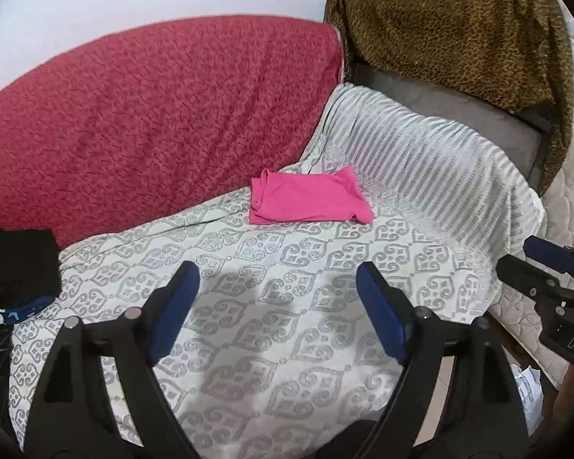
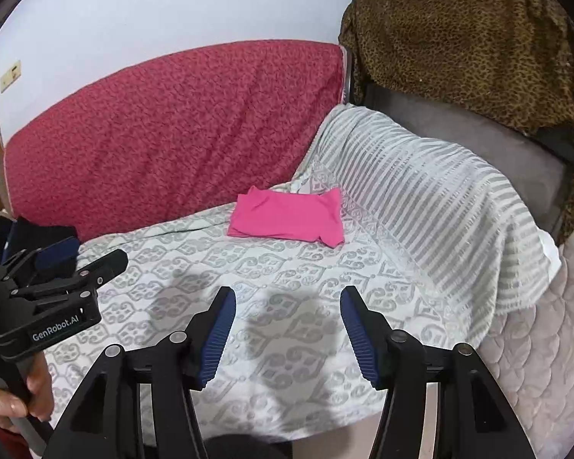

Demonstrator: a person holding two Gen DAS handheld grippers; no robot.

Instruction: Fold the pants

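pants: the pink pants (image 1: pixel 309 199) are already down to a small, fairly square packet, lying at the far side of the bed (image 1: pixel 248 306), near the red cushion (image 1: pixel 153 114) and just beside the striped end of the cover (image 1: pixel 421 176). One corner at the near right sticks out a bit.

left claw: the left claw (image 1: pixel 277 298) is wide open with nothing between the blue pads, hanging over bare patterned cover, well on the near side of the pants.

right claw: the right claw (image 2: pixel 287 329) is open too, a bit narrower, also empty and not touching any cloth.

where we're at: looks to me like the fold is basically done and both claws are clear of it. Can't see the underside of the stack, so no idea how even the layers are.

how to do it well: if anything's left, I'd just tidy that stray corner. Come in low from the near side, pinch only the top layer edge, tuck it flush, then let go without dragging the packet.

watch out: the cover is loose and wrinkly, so a low claw could snag it and shift the whole packet.

side stuff: dark clothes (image 1: pixel 17 260) piled at the near left, well apart from the pants.
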